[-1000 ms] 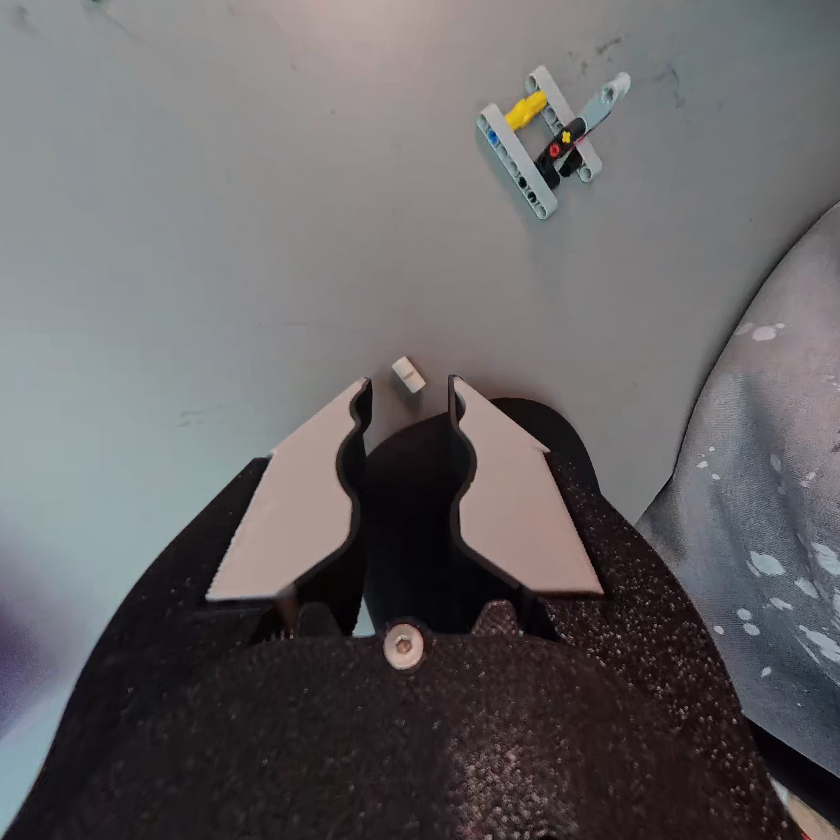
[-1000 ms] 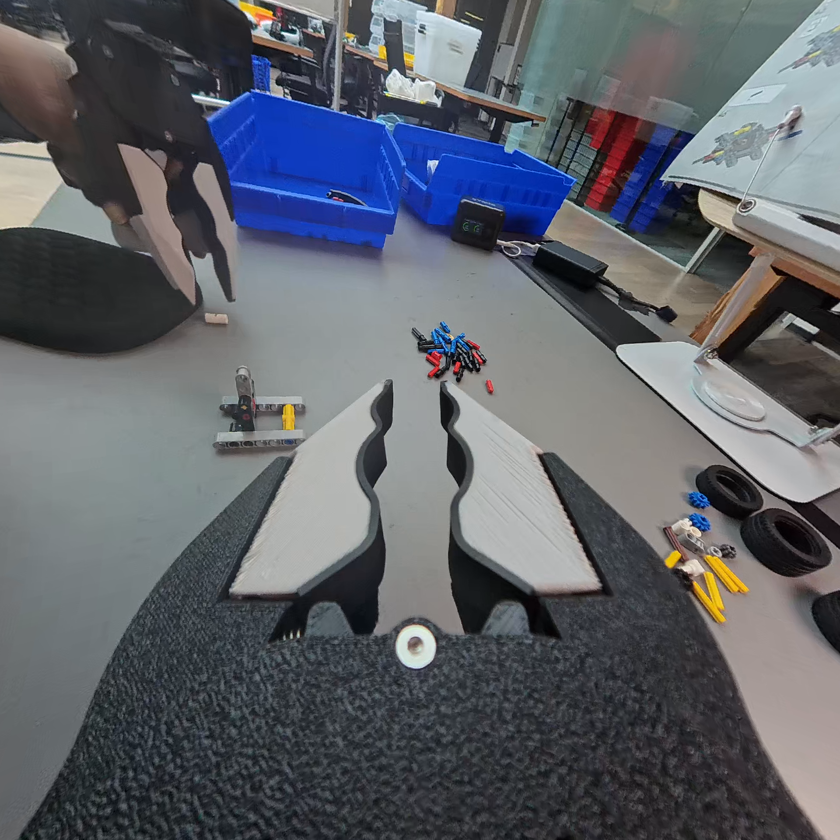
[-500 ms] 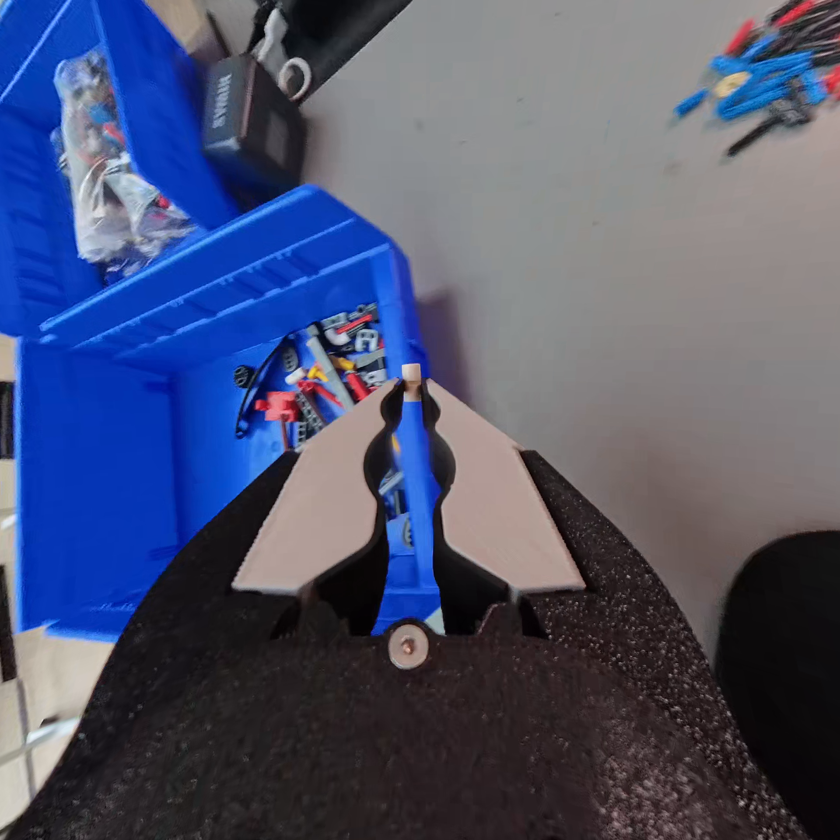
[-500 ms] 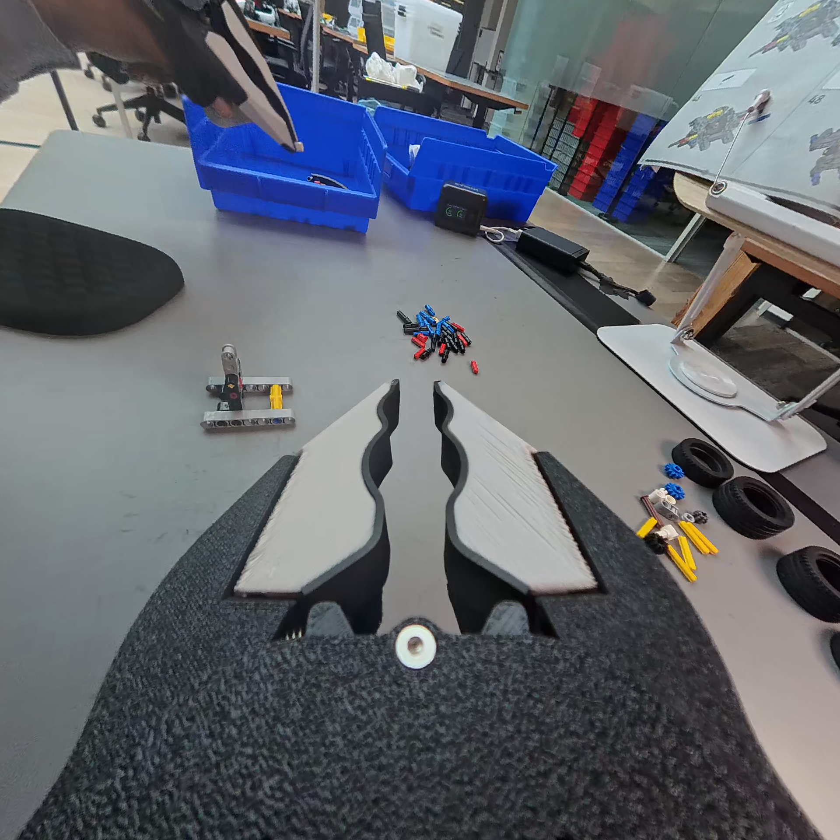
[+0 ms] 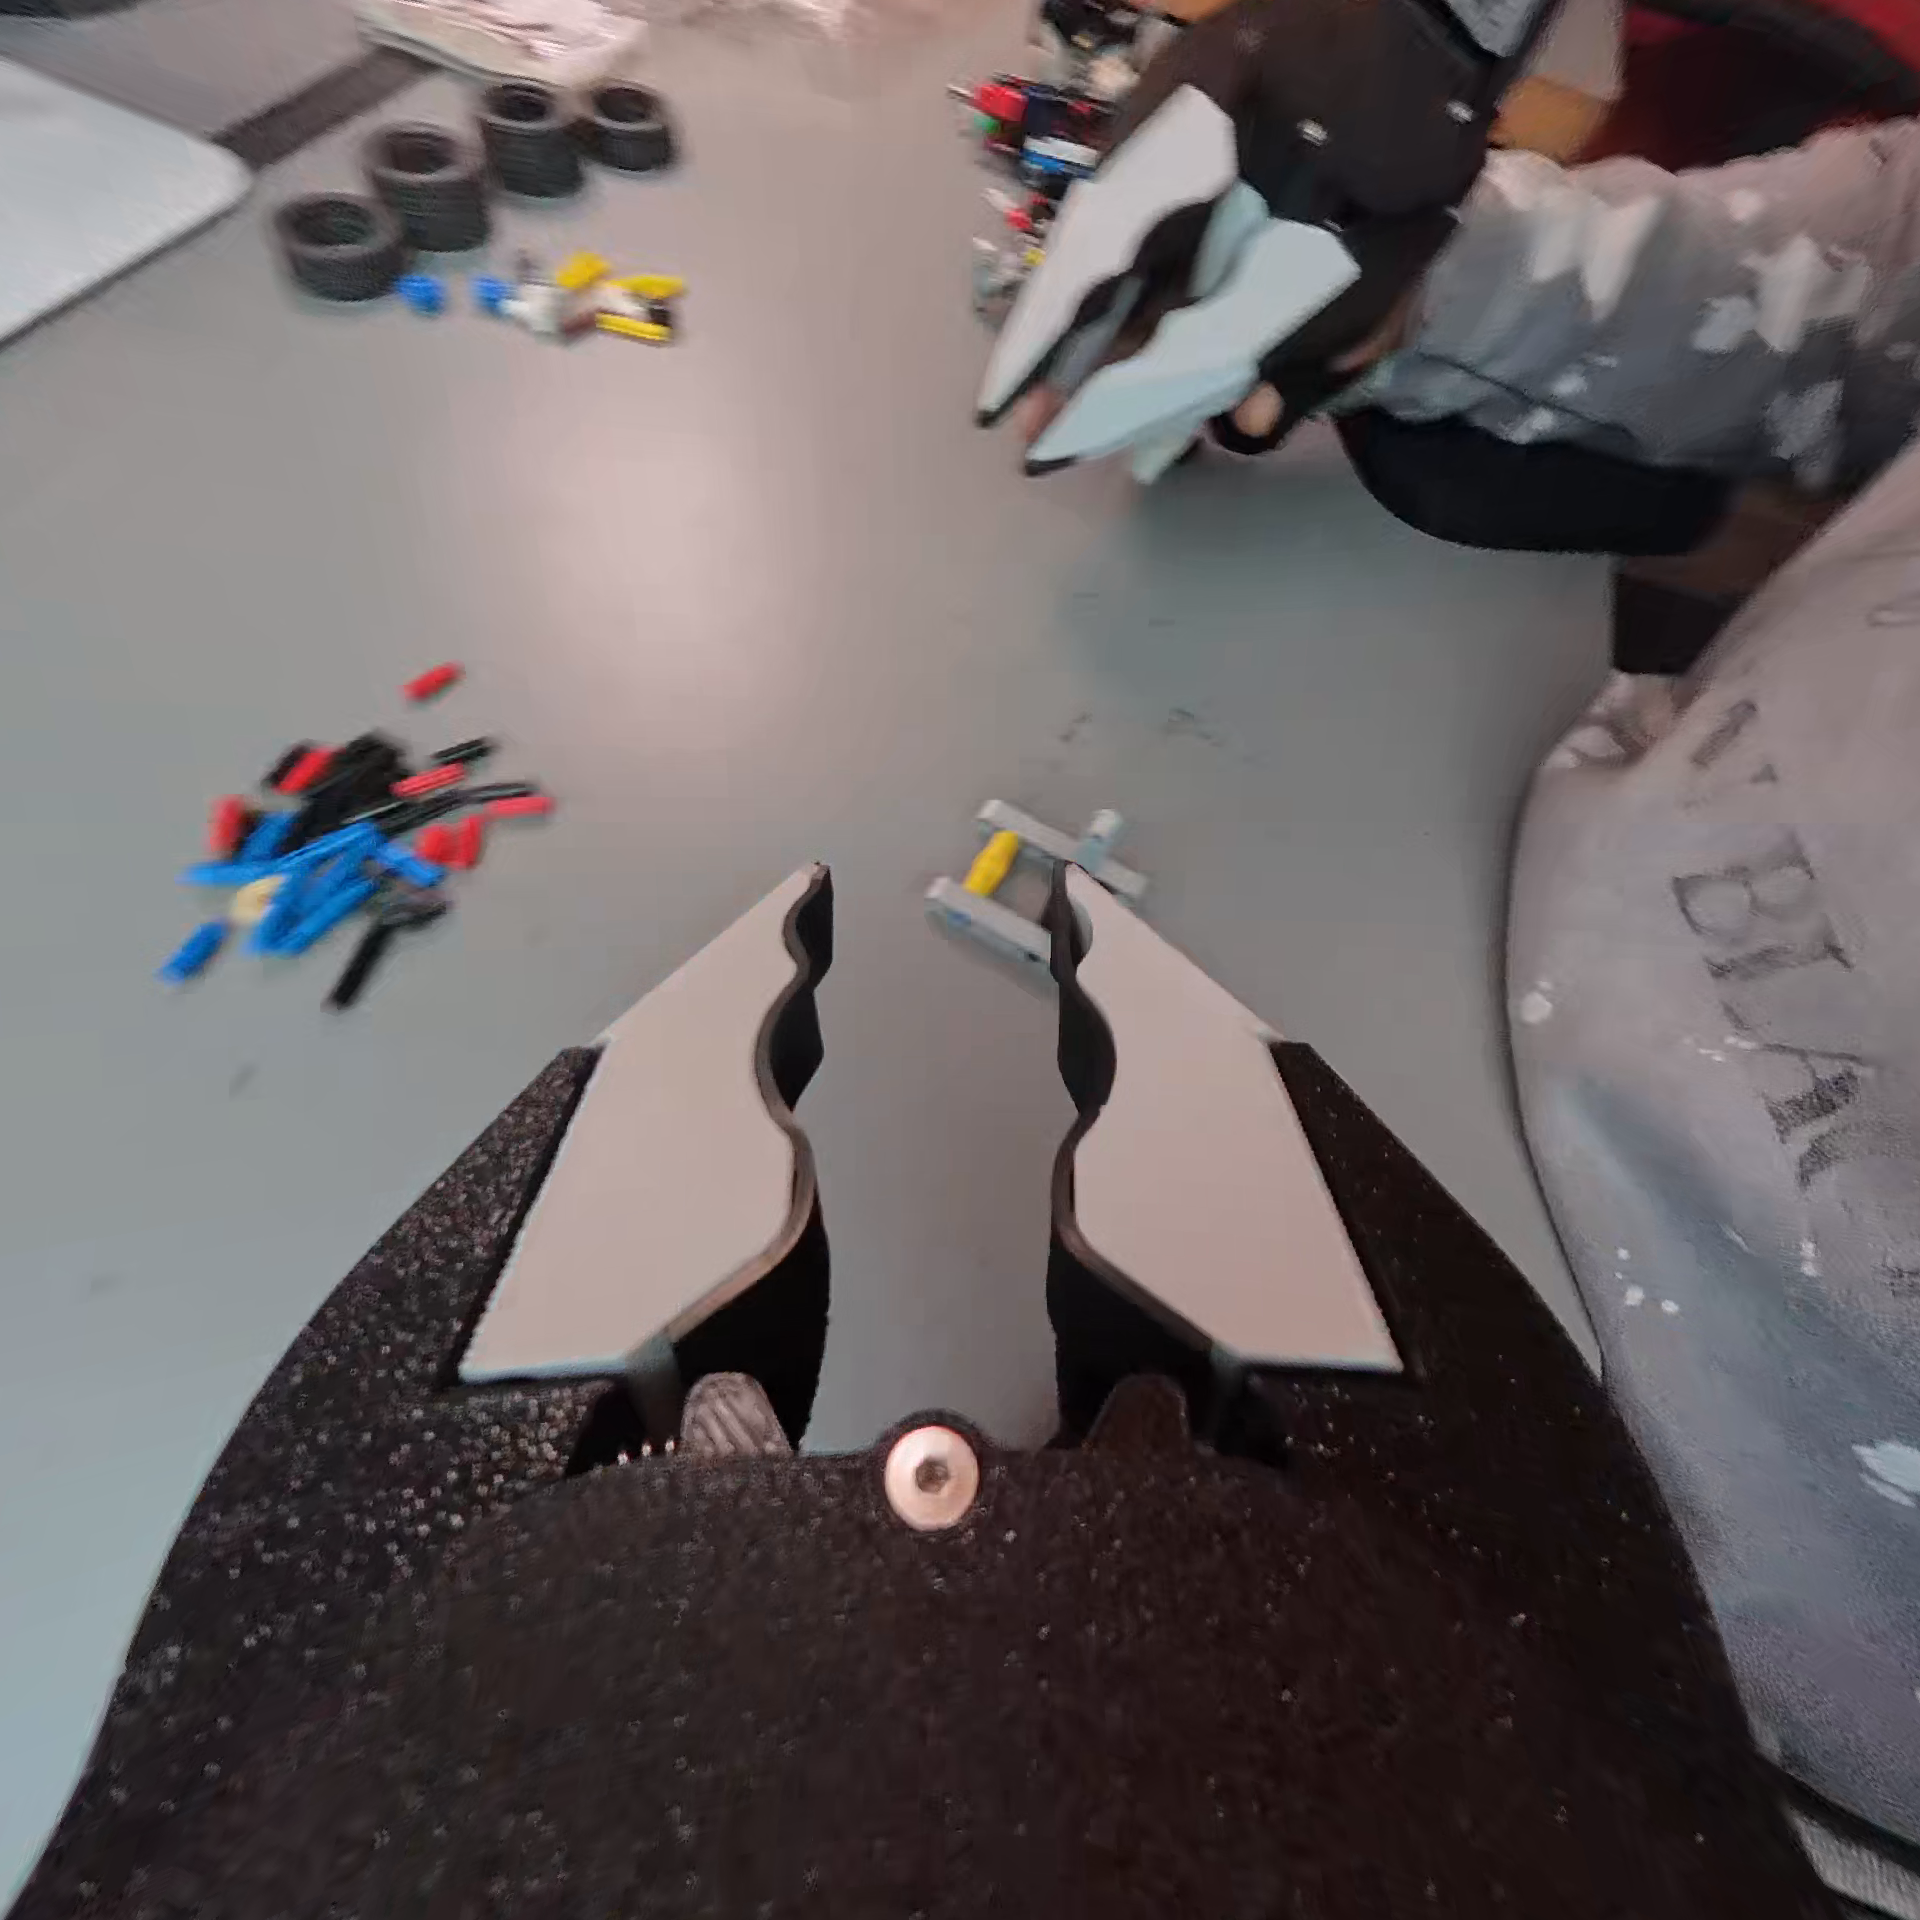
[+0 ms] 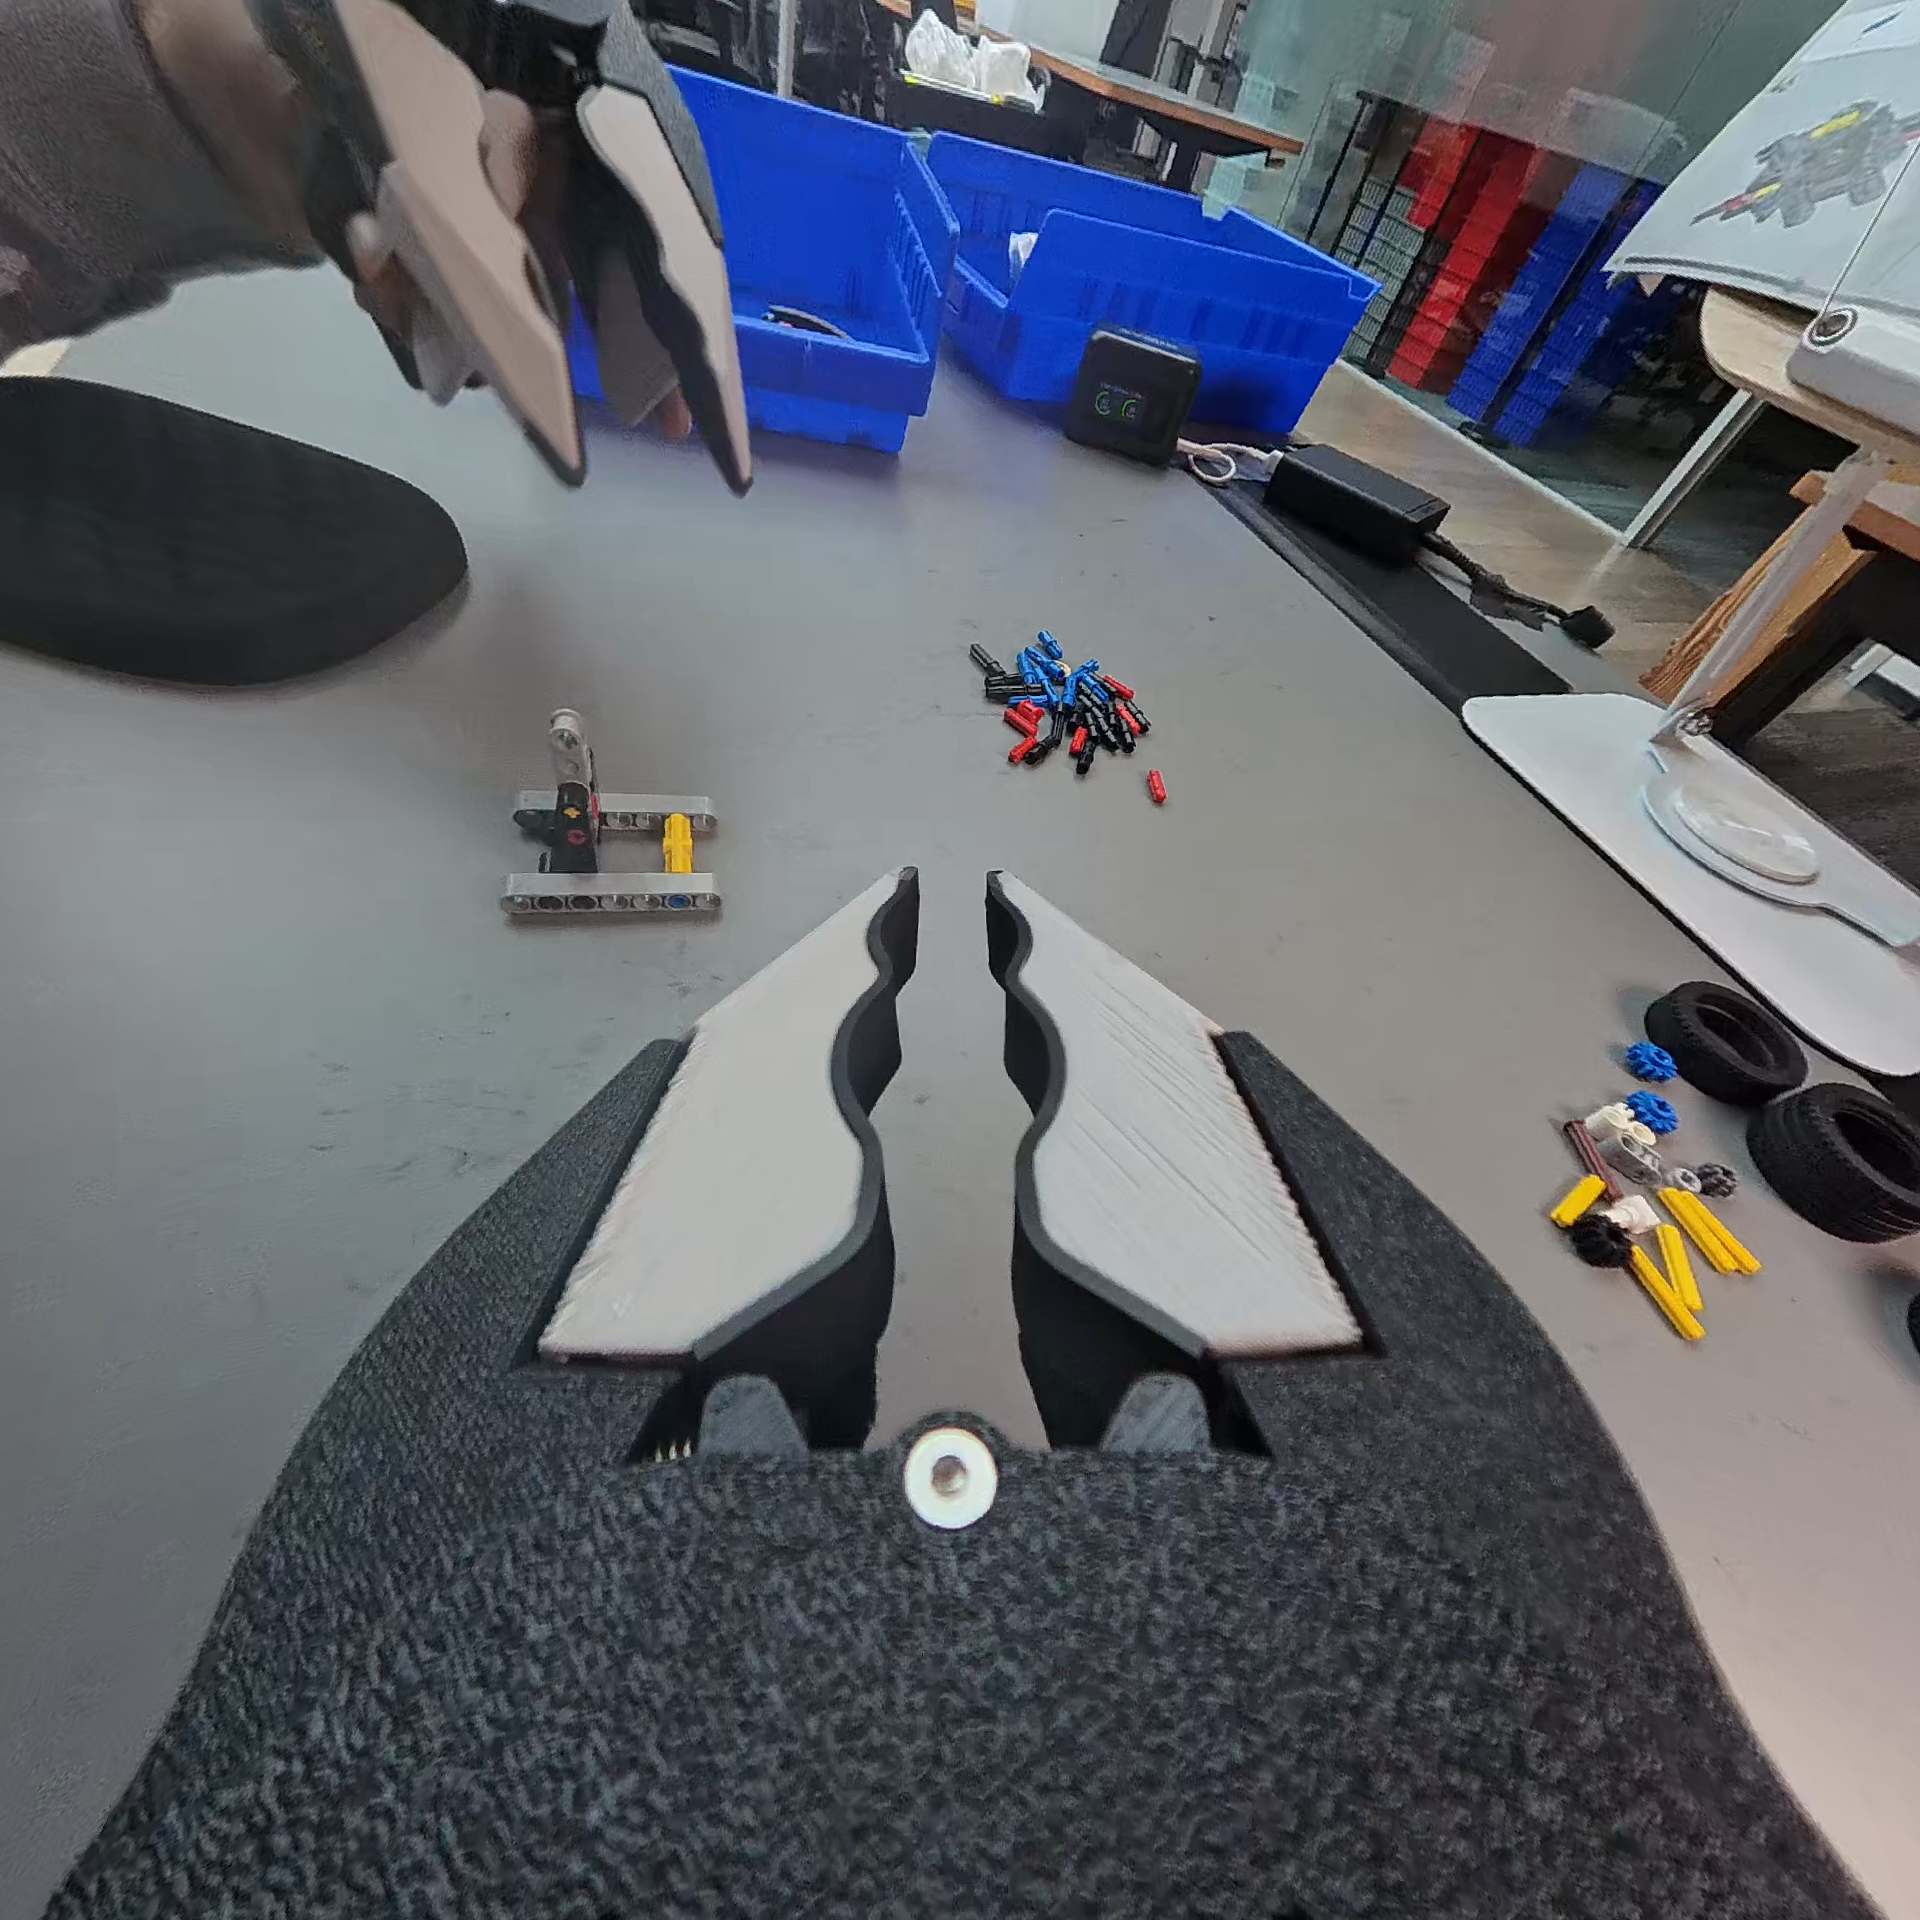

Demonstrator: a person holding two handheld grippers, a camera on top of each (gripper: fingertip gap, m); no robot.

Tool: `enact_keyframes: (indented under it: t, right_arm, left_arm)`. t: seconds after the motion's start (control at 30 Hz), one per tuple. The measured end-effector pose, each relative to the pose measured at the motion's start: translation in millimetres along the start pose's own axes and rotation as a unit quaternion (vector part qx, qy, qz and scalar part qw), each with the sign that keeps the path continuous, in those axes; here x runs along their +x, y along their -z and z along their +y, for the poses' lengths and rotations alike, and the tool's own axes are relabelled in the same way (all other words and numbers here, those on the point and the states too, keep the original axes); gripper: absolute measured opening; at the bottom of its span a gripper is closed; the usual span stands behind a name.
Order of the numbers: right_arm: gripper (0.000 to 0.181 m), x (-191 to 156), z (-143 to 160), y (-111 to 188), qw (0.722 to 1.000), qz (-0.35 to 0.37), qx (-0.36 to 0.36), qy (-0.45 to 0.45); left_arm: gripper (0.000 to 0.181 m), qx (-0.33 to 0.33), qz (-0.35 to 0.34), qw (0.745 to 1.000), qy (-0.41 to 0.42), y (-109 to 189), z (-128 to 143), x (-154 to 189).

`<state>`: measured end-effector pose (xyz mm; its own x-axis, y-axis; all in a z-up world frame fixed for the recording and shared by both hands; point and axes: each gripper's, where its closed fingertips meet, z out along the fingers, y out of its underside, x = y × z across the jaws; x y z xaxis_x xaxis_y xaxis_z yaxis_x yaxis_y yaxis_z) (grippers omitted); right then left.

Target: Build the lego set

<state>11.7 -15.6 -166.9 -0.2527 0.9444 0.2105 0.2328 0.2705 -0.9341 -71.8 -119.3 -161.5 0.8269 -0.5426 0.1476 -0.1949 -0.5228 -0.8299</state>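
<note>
A small lego assembly (image 6: 613, 842) of two grey beams joined by a yellow connector and a black piece with an upright grey lever lies on the grey table (image 6: 260, 1039). In the left wrist view the assembly (image 5: 987, 930) sits just beyond my right fingertip. My left gripper (image 5: 940, 881) is open and empty, held above the table; it also shows at the upper left of the right wrist view (image 6: 657, 483). My right gripper (image 6: 951, 883) is open a narrow gap and empty, to the right of the assembly; it shows in the left wrist view (image 5: 1006, 442).
A pile of blue, red and black pins (image 6: 1070, 707) lies mid-table. Black tyres (image 6: 1725, 1039) and small yellow, blue and white parts (image 6: 1652, 1216) lie at the right. Two blue bins (image 6: 831, 312) stand at the back. A black chair back (image 6: 208, 540) is at the left, an instruction stand (image 6: 1714, 831) at the right. Some 15 centimeters of space lies between my two pairs of fingers.
My left gripper closed on a small pale piece, carried it over a blue bin, and now is open, empty and back over the table near the assembly. My right gripper barely moved.
</note>
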Motion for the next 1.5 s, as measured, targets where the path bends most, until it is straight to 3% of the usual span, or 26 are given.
enact_keyframes:
  t: [0.13,0.2,0.37,0.47,0.57,0.63,0.77,0.9,1.0,1.13,1.23,1.4,1.5]
  right_arm:
    - [0.012,-3,1,0,1.0,-0.004,-0.003,0.005]
    - [0.012,-5,1,-1,1.0,-0.007,-0.006,0.005]
    - [0.014,-8,-6,1,0.999,-0.03,0.016,-0.037]
    - [0.016,-12,-19,7,0.994,-0.061,0.055,-0.075]
    - [0.02,-22,-30,11,0.978,-0.12,0.075,-0.152]
    - [0.026,-32,-40,13,0.959,-0.168,0.091,-0.211]
    - [0.032,-35,-44,5,0.926,-0.195,0.087,-0.312]
    - [0.012,-40,-29,-6,0.917,-0.193,0.047,-0.347]
    - [0.006,-33,-35,-1,0.921,-0.188,0.071,-0.335]
    - [0.006,-22,-55,19,0.929,-0.186,0.156,-0.281]
    - [0.006,-25,-70,33,0.919,-0.207,0.211,-0.26]
    - [0.006,-39,-77,37,0.91,-0.239,0.245,-0.236]
    - [0.006,-36,-78,39,0.909,-0.234,0.254,-0.232]
  left_arm:
    - [0.037,-0.113,0.085,0.984,-0.106,-61,34,47]
    - [0.01,-0.148,0.089,0.974,-0.146,-78,44,48]
    - [0.007,-0.019,0.092,0.985,-0.145,-90,-3,49]
    - [0.008,0.098,0.138,0.98,-0.107,-77,-36,60]
    - [0.008,0.171,0.128,0.97,-0.121,-64,-55,61]
    - [0.008,0.174,0.098,0.968,-0.15,-65,-55,60]
    - [0.008,0.152,0.03,0.959,-0.237,-73,-52,61]
    - [0.009,0.127,-0.016,0.953,-0.275,-79,-50,56]
    - [0.026,0.163,0.008,0.961,-0.222,-72,-56,55]
    - [0.053,0.254,0.095,0.961,-0.062,-42,-80,47]
    - [0.053,0.274,0.12,0.954,0.008,-35,-88,42]
    - [0.028,0.259,0.205,0.943,0.036,-42,-95,73]
    - [0.018,0.259,0.213,0.941,0.05,-41,-98,76]
